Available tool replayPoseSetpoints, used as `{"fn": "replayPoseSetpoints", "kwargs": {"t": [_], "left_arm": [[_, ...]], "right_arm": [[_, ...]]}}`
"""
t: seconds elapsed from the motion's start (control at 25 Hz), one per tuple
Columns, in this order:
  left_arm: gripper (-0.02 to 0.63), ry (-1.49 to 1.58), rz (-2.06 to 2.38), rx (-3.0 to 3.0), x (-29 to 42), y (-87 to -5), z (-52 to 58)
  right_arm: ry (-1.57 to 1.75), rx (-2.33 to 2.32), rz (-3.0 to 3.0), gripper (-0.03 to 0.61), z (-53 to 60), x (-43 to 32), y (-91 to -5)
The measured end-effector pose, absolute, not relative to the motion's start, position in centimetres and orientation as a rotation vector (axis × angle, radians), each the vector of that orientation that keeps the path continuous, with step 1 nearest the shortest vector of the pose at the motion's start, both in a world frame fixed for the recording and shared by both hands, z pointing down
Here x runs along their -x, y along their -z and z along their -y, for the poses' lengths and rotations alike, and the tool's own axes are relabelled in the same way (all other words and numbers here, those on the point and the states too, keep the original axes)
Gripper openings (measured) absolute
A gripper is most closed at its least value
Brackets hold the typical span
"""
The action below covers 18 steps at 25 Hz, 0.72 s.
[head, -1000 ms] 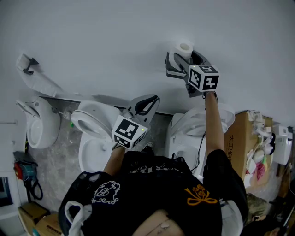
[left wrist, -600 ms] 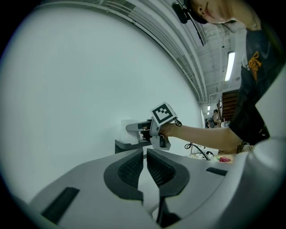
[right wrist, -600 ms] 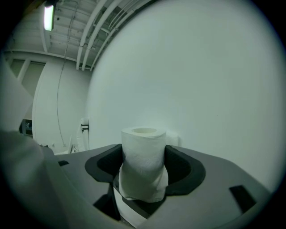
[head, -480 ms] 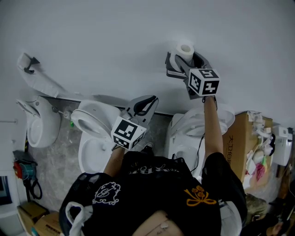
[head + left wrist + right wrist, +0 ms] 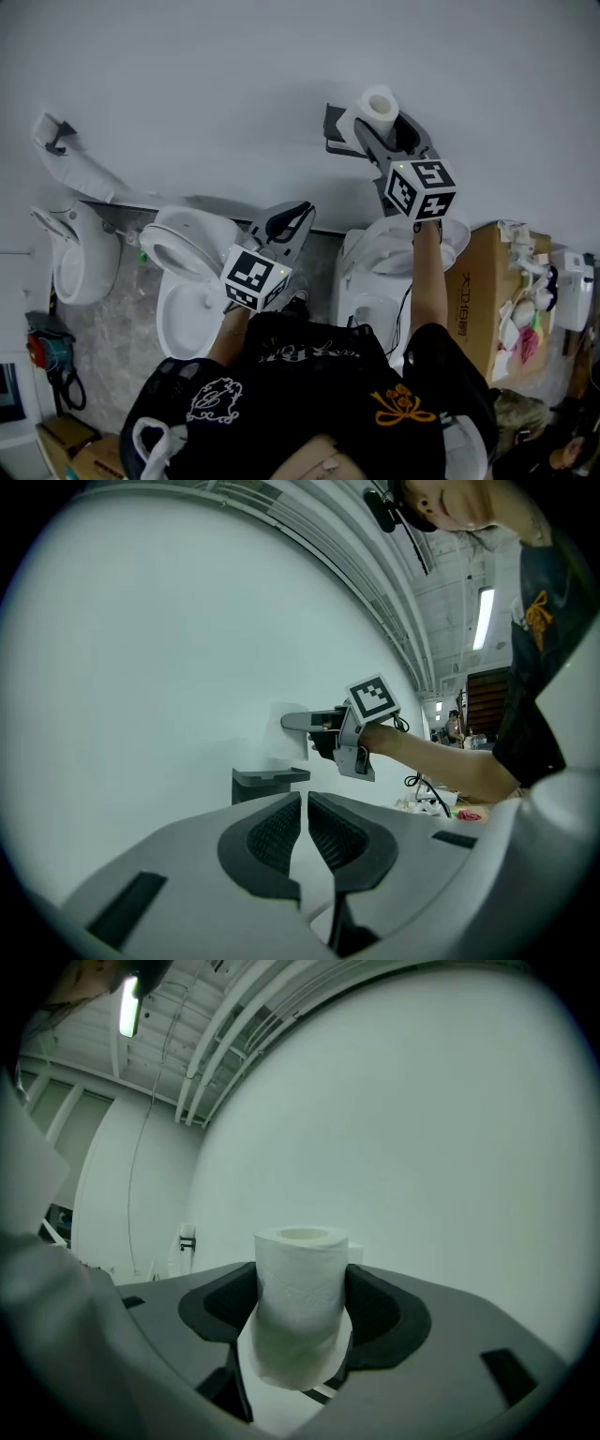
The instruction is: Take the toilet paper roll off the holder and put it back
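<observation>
Toilet paper roll (image 5: 378, 103) stands upright at upper centre of the head view, gripped mid-height by the right tool (image 5: 382, 131), near the grey holder (image 5: 334, 129). Probably light and easily crushed, so squeeze its sides gently. Left tool (image 5: 305, 829) is nearly closed and empty.

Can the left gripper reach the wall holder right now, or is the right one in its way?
Probably yes. In the left gripper view the holder sits straight ahead of the left gripper, whose jaws are shut, with nothing between. The right gripper, shut on the toilet paper roll, is above the holder.
</observation>
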State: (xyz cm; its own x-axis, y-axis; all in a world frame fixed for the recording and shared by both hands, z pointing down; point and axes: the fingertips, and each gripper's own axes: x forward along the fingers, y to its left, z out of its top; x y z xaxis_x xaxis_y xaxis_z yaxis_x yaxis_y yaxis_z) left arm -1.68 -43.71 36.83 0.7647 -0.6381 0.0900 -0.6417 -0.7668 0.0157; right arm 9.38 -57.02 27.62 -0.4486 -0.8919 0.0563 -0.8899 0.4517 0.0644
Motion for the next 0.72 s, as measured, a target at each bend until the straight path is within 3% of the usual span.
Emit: {"fn": "replayPoseSetpoints", "kwargs": {"t": [0.72], "left_arm": [[0.037, -0.177, 1.099, -2.839, -0.4, -38.8, 36.0]], "right_arm": [[-0.030, -1.518, 2.657, 0.302, 42.6, -10.0, -31.8]]}}
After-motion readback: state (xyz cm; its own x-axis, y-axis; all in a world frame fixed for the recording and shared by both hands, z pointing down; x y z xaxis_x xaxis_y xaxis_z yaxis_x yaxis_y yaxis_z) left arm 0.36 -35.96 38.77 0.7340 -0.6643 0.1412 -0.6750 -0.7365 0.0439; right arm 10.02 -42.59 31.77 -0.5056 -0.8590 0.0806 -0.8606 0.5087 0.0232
